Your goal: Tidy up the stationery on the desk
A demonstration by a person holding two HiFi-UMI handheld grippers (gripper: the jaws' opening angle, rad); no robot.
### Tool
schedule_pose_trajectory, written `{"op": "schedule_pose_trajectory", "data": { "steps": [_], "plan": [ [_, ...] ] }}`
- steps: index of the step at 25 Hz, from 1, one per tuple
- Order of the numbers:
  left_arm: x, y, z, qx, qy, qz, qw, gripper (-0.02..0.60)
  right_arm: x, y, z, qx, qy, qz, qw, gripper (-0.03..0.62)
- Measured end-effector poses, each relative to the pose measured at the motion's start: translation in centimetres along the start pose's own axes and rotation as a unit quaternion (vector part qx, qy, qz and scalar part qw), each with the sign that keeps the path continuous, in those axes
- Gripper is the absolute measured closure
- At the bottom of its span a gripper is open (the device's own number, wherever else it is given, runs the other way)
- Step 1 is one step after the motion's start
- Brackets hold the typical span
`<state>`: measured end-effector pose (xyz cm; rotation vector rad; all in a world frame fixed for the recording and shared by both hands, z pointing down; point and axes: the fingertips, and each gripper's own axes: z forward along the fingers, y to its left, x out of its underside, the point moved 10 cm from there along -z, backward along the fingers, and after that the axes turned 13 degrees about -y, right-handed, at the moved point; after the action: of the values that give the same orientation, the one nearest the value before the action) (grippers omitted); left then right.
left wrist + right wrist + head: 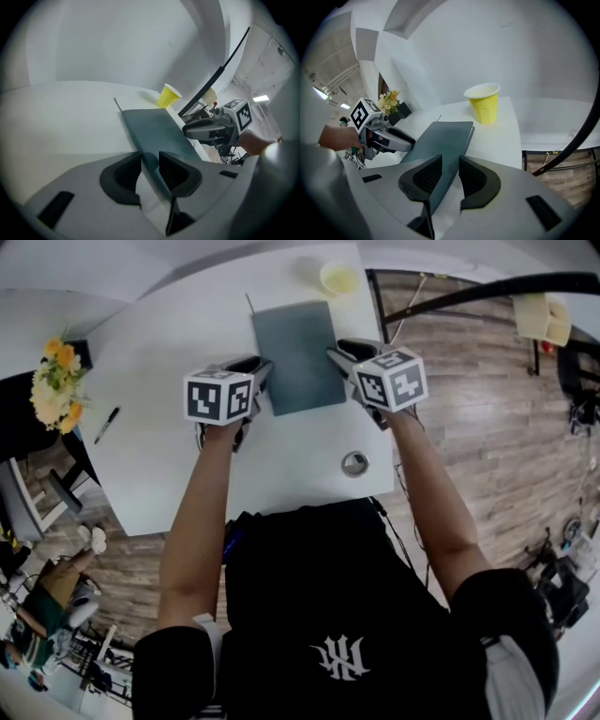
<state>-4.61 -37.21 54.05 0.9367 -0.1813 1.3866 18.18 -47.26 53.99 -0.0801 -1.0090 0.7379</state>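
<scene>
Slate-grey notebook [298,354] lies closed and flat on the white desk [169,343], its long sides flanked by the two grippers. The left gripper [260,368] has the notebook's left edge running between its fingers, which stand spread with bare desk showing beside the cover. The right gripper [340,351] straddles the opposite edge the same way, its fingers apart; whether its inner pad brushes the cover is hard to tell. A yellow cup [339,277] stands beyond the notebook near the desk's far edge. A black pen [106,425] lies well apart by the left edge, beside yellow flowers [54,381]. The print in sight is the black-and-white square pattern on each marker cube [217,396] and a white emblem [339,657] on the person's black shirt, too stylised to read as letters.
</scene>
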Motion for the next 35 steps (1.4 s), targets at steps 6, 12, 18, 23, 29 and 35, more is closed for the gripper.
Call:
{"op": "schedule_pose_trajectory", "data": {
  "steps": [6, 12, 18, 23, 29, 35],
  "plan": [
    [0.0, -0.1, 0.1, -0.001, 0.002, 0.001, 1.0, 0.462, 0.8, -0.3, 0.5, 0.004, 0.016, 0.019, 1.0, 0.465],
    [-0.2, -0.5, 0.3, -0.008, 0.016, 0.027, 0.9995, 0.463, 0.7, -0.2, 0.4, 0.012, 0.015, 0.014, 1.0, 0.485],
    [0.2, -0.6, -0.1, -0.01, 0.017, 0.033, 0.9993, 0.469, 1.0, 0.7, 0.4, 0.013, 0.021, -0.002, 1.0, 0.496],
    [1.2, -0.7, -1.3, -0.012, 0.033, 0.038, 0.9987, 0.471, 1.9, 2.1, -0.1, 0.0, 0.031, -0.001, 1.0, 0.496],
    [3.7, -1.1, -3.8, -0.024, 0.051, 0.045, 0.9974, 0.471, 4.0, 4.4, -0.5, -0.026, 0.042, 0.003, 0.999, 0.496],
    [7.0, -1.3, -6.8, -0.041, 0.049, 0.035, 0.9973, 0.471, 5.8, 7.4, -0.8, -0.049, 0.053, -0.01, 0.997, 0.496]
  ]
}}
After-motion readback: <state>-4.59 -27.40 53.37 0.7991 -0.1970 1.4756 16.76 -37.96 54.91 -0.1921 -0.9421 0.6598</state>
